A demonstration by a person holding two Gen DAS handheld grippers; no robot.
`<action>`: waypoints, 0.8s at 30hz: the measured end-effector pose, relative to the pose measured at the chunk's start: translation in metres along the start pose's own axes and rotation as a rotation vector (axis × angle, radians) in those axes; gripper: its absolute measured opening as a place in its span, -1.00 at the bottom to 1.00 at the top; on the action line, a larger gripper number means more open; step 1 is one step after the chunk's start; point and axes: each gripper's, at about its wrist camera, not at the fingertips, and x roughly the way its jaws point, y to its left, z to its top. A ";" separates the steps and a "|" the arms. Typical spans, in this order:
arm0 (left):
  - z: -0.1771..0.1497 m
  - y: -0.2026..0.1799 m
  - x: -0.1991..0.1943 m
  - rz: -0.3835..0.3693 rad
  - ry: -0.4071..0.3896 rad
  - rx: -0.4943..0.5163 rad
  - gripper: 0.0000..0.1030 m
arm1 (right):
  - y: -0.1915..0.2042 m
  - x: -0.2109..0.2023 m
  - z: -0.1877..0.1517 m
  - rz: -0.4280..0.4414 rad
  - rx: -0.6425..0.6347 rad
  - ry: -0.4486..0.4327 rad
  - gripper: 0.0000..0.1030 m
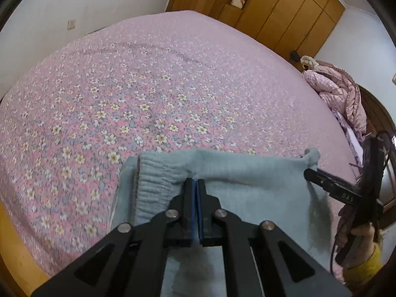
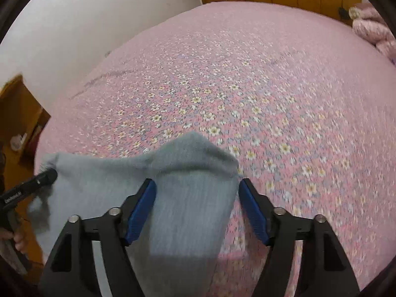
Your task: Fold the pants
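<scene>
Two tongs over pink floral bed (image 1: 173,86), left (image 1: 196,182) clamped on grey pants (image 1: 247,180), right (image 2: 196,185) apart, wooden wardrobe (image 1: 284,12) behind

Grey-blue pants (image 1: 247,180) (fleecy) on bed

light: soft, even indoor | blur: right view motion-smeared | edges: fisheye bending, black corners

Pants (image 2: 188,198) cut off below
</scene>
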 end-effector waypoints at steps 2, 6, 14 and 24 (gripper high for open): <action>-0.005 -0.004 -0.013 0.020 -0.011 0.010 -0.62 | 0.001 -0.014 -0.005 0.003 -0.007 -0.002 0.20; -0.026 -0.017 -0.042 0.065 -0.043 0.073 0.03 | 0.011 -0.043 -0.025 0.004 -0.067 -0.021 0.20; -0.068 -0.024 -0.042 0.113 0.010 0.112 0.03 | 0.012 -0.050 -0.066 -0.027 -0.065 0.068 0.20; -0.067 -0.025 -0.024 0.160 0.017 0.134 0.03 | -0.008 -0.035 -0.081 0.027 -0.001 0.103 0.37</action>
